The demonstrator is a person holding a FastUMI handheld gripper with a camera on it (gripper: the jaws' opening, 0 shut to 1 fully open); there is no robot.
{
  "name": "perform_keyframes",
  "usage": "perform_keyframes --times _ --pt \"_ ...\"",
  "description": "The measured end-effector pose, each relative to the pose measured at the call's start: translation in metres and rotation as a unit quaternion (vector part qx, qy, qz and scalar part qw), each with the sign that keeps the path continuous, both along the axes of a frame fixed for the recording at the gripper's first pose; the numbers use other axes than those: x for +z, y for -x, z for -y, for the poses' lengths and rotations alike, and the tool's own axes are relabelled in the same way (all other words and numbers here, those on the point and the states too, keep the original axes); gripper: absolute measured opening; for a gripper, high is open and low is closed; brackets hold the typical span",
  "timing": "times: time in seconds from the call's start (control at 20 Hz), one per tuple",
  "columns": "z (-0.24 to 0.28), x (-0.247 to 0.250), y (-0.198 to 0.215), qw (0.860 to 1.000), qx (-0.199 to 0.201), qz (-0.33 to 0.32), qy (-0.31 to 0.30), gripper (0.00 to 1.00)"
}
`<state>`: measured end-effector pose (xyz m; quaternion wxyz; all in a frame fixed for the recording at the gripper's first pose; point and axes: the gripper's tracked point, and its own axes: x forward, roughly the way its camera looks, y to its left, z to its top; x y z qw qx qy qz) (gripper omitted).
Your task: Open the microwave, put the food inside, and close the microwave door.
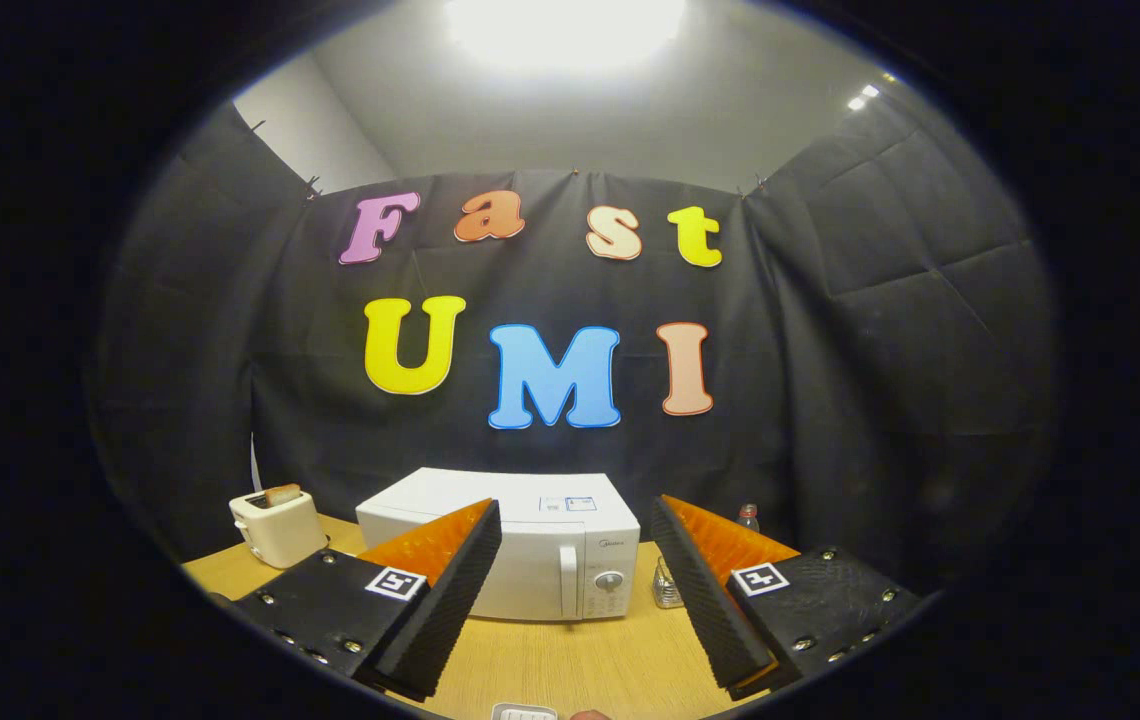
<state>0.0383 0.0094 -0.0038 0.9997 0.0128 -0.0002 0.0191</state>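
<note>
Wooden table (550, 660) | microwave (520, 560) door closed | fingers (450, 590) apart, partly hiding it

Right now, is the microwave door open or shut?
Shut. The microwave door lies flush with its front, handle beside the control panel. The open gripper holds nothing.

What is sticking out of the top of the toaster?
A slice of toast pokes out of the toaster; its lower part is hidden in the slot. The open tongs are apart from it, facing the closed microwave.
</note>
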Motion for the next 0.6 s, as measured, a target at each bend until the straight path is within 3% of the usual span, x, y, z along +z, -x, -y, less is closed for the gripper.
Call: perform_keyframes --times 0.6 --pt "0.018 -0.018 -0.061 1.0 0.005 -0.007 0.002 0.96"
